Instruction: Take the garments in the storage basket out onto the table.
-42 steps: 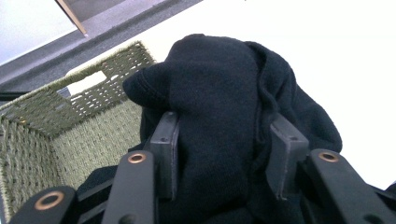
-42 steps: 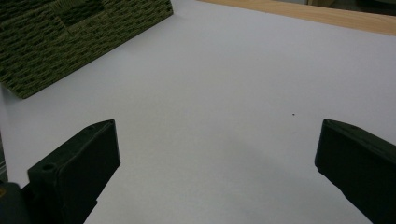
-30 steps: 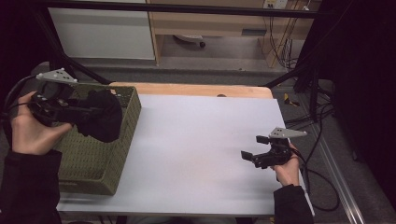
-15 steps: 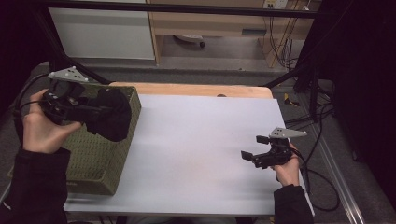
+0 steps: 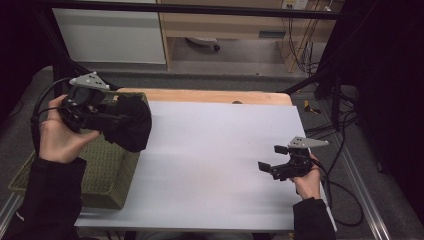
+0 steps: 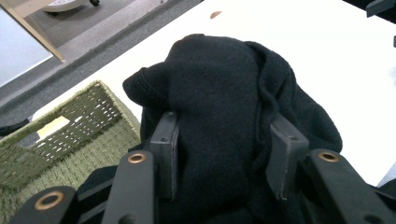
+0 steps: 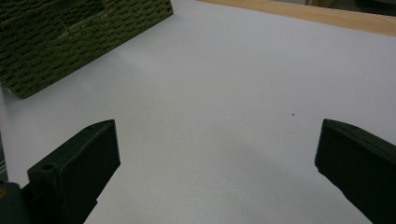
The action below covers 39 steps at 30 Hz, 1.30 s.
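At the table's (image 5: 215, 165) near right corner the right gripper (image 5: 274, 159) hovers low over the bare white top, its jaws spread wide with nothing between them. Along the near left edge stands a green woven basket (image 5: 107, 172), reaching back toward the far left corner. Above the basket's far end, the left gripper (image 5: 112, 116) holds a black cloth (image 5: 131, 122) in the air; in the left gripper view its jaws press on either side of the bunched cloth (image 6: 224, 107), which hangs over the basket's rim (image 6: 88, 116) and the table's edge.
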### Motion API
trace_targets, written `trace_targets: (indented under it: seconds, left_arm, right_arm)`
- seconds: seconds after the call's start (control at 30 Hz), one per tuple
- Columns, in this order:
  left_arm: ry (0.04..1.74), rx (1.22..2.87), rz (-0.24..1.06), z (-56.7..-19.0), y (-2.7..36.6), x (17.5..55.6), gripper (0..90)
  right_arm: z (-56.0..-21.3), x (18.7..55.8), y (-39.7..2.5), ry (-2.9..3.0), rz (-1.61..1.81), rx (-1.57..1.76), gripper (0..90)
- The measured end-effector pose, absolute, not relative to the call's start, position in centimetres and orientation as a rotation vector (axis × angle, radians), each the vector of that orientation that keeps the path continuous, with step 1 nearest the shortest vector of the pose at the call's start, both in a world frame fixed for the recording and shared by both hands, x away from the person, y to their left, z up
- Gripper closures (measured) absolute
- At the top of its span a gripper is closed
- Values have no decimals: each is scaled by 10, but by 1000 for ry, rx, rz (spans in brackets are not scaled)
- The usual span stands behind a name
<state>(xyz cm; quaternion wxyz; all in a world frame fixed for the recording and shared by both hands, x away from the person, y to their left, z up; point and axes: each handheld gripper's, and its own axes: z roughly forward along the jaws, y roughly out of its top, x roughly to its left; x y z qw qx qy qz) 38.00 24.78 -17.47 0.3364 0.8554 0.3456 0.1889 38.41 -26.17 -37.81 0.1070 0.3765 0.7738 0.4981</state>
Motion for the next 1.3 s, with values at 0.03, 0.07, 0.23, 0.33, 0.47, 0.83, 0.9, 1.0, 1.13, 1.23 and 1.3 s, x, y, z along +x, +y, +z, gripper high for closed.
trace_targets:
  seconds: [0.03, 0.07, 0.23, 0.33, 0.47, 0.83, 0.9, 1.0, 1.13, 1.23, 1.3]
  left_arm:
    - [897, 2232, 490, -175, 247, 380, 538]
    - [893, 2236, 486, -175, 245, 381, 538]
    - [870, 2246, 490, -178, 237, 383, 538]
    - [857, 2251, 482, -180, 232, 384, 538]
    - [851, 2259, 460, -183, 225, 385, 538]
    - [827, 2283, 431, -194, 209, 389, 537]
    - [824, 2286, 425, -197, 206, 390, 537]
    - [814, 2293, 421, -200, 202, 391, 537]
    - [807, 2298, 410, -204, 196, 392, 537]
    - [799, 2298, 399, -208, 191, 393, 536]
    - [792, 2303, 390, -211, 188, 394, 537]
  right_arm:
    - [-378, 384, -262, 2278, 1467, 1108, 7]
    - [-378, 384, -262, 2279, 1467, 1107, 7]
    - [-378, 384, -262, 2281, 1464, 1103, 7]
    - [-378, 384, -262, 2279, 1467, 1107, 7]
    - [-378, 384, -262, 2282, 1465, 1104, 7]
    - [-378, 384, -262, 2284, 1463, 1104, 7]
    - [-378, 384, -262, 2284, 1464, 1107, 7]
    - [-378, 384, -262, 2284, 1463, 1104, 7]
    - [-378, 384, -262, 2282, 1463, 1105, 7]
    - [-378, 384, -262, 2282, 1464, 1105, 7]
    - [-378, 384, -262, 2284, 1462, 1107, 7]
